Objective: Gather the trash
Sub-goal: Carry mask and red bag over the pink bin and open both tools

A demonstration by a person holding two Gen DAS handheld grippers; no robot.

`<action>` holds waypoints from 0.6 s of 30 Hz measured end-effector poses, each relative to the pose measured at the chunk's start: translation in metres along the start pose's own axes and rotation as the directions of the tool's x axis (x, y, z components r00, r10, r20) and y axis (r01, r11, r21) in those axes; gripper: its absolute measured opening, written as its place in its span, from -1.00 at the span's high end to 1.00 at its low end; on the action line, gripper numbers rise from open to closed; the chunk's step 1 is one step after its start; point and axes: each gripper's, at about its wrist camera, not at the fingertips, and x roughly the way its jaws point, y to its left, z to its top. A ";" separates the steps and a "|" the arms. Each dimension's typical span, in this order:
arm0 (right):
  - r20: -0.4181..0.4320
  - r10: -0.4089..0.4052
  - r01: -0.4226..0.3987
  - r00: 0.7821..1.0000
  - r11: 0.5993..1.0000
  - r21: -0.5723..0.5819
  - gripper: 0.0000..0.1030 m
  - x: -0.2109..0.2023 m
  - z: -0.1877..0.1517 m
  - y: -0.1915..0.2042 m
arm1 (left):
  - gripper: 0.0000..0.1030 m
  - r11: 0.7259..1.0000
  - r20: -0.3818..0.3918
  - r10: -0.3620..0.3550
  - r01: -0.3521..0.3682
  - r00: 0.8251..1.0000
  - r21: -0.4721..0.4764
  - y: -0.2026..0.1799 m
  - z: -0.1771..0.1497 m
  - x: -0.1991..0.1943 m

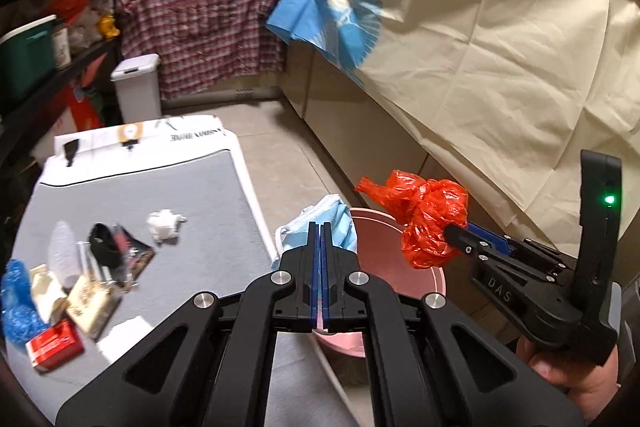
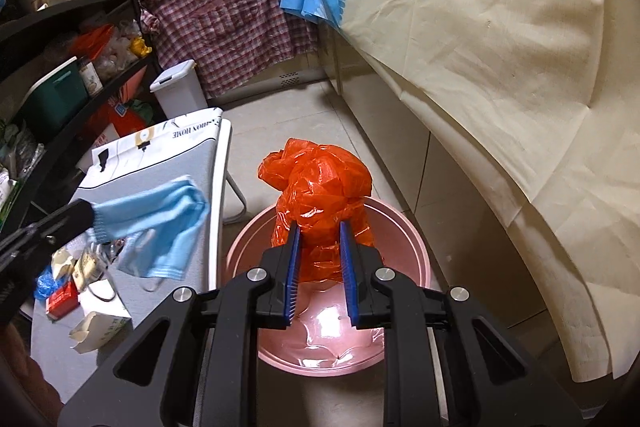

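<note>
Right gripper (image 2: 319,247): jaws clamped on red bag (image 2: 320,187) above pink bin (image 2: 416,255)
Left gripper (image 1: 321,239): jaws together, pinching blue mask (image 1: 340,219)

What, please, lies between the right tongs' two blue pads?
The crumpled orange plastic bag, pinched between the pads of the right tongs above the pink bin; the right wrist view shows it best.

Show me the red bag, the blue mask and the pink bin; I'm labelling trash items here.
red bag (image 2: 320,183): right wrist view, crumpled upper bulge above the pads.
blue mask (image 2: 160,223): right wrist view, middle of the pleated cloth.
pink bin (image 2: 416,251): right wrist view, right rim.
</note>
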 end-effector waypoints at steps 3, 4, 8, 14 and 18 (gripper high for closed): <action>-0.005 0.000 0.000 1.000 1.000 0.016 0.62 0.004 0.001 -0.004 | 0.99 1.000 -0.021 -0.013 0.013 1.000 0.001 -0.003 0.000 0.014; -0.006 -0.002 0.002 1.000 1.000 0.019 0.62 0.006 0.001 -0.005 | 0.99 1.000 -0.030 -0.017 0.017 0.999 0.004 -0.005 -0.001 0.020; -0.017 -0.012 0.012 1.000 1.000 0.017 0.62 0.012 0.002 -0.002 | 0.99 1.000 -0.053 -0.025 0.026 0.998 0.016 -0.012 0.000 0.036; -0.024 -0.013 0.014 1.000 1.000 0.027 0.58 0.017 0.002 -0.003 | 0.99 0.998 -0.071 -0.041 0.044 0.997 0.037 -0.020 0.003 0.050; -0.025 -0.018 0.019 1.000 0.998 0.057 0.24 0.018 0.002 -0.007 | 0.72 0.999 -0.096 -0.036 0.039 0.995 0.028 -0.017 0.005 0.060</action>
